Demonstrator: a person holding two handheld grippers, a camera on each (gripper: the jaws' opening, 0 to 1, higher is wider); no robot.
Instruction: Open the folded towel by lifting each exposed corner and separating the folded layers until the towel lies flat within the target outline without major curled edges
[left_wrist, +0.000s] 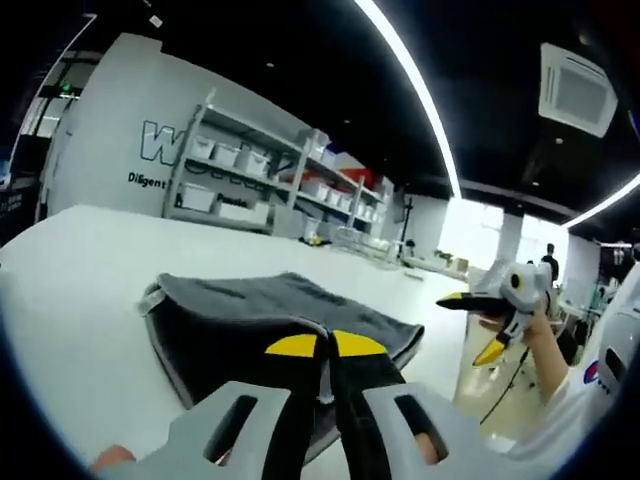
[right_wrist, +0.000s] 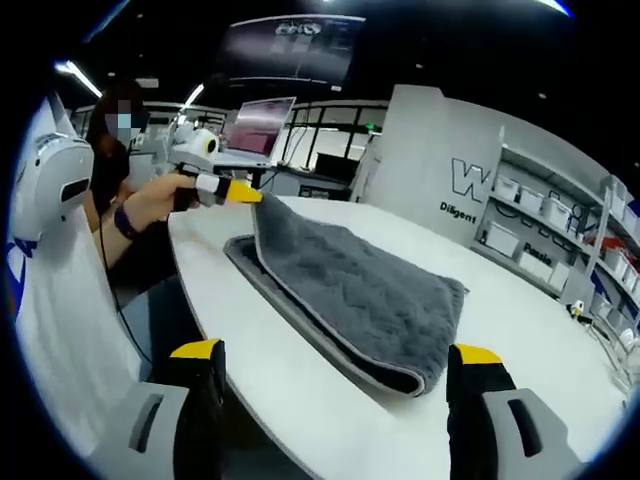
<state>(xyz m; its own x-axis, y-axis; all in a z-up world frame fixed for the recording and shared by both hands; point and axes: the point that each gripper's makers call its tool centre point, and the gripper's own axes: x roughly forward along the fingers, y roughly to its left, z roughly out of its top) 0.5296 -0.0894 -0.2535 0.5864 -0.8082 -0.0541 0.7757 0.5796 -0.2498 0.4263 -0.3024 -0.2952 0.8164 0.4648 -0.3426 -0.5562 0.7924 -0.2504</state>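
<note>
Grey towel (right_wrist: 350, 290) lies folded on the white surface (right_wrist: 520, 330), long axis running away from my right gripper (right_wrist: 340, 375), fingers wide and empty. My left gripper (left_wrist: 318, 347) pinches one far corner (raised slightly); left is nearer.

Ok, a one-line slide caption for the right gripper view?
Left gripper pinches and lifts a corner of the grey towel on the white table; right gripper open.
</note>
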